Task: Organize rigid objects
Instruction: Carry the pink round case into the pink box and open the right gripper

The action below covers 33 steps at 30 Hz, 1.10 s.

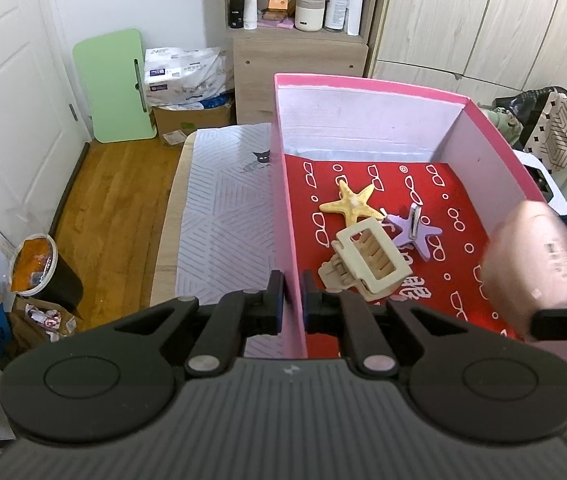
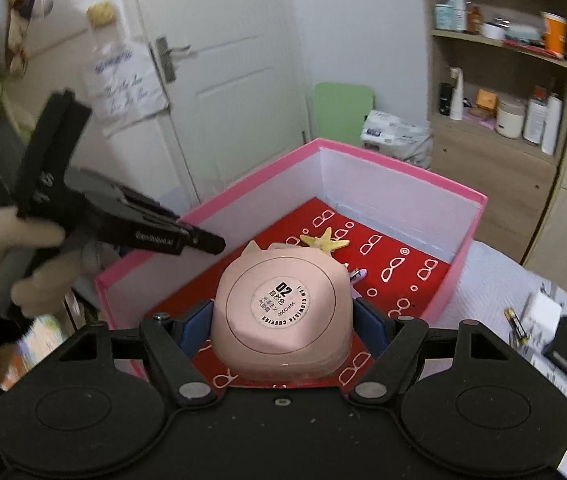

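Right gripper [image 2: 281, 330] is clamping the pink rounded plastic compact [image 2: 283, 312] above the pink cardboard box [image 2: 403, 162], left gripper [image 1: 292, 304] pinching its wall [image 1: 283, 220]; releasing early risks cracking the cream claw clip [image 1: 367, 260].

"02" + "WFC006" on pink compact [image 2: 283, 312] round label, Chinese chars unclear

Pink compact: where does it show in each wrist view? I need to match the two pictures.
Left wrist: pink compact at right edge, blurred, over the box floor.
Right wrist: centre, clamped in the right gripper.
Shared landmark: yellow starfish on the red lining.
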Tool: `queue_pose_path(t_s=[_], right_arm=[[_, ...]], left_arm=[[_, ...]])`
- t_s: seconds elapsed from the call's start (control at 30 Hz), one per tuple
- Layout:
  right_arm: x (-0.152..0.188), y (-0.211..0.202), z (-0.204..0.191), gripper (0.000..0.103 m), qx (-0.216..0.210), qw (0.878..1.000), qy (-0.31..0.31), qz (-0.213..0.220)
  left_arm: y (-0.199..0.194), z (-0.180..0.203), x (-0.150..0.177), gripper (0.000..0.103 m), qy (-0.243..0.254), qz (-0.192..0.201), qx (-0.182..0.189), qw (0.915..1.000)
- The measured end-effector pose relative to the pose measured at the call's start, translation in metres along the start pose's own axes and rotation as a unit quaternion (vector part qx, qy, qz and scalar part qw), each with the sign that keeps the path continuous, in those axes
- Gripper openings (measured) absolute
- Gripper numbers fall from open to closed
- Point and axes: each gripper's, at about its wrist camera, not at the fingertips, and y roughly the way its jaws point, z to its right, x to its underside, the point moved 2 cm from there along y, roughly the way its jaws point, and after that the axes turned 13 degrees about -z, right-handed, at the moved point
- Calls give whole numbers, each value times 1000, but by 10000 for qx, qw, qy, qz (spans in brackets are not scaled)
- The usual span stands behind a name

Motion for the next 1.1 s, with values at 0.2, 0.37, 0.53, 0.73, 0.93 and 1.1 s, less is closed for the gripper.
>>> queue_pose_path(t_s=[0.2,0.37,0.53,0.73,0.93,1.1], right_arm=[[-25,35,-7,79,215,9930,-622,-978],[-28,57,-7,79,296,9858,-938,-1359],[-32,74,-8,79,368,9813,-972,-1620],[-41,82,1,77,474,9791,-795,-1810],[-43,67,-4,80,945,9806,-1002,-1398],[-42,16,2,80,933,9926,-633,-443]], left_arm=[[-1,2,2,8,36,35,-19,10000],[-1,0,1,9,-5,56,57,10000],[-2,-1,1,9,27,35,62,10000],[-2,-2,1,9,-7,43,81,10000],[-2,-3,1,9,-47,21,95,9999],[-2,-2,0,9,-70,16,71,9999]])
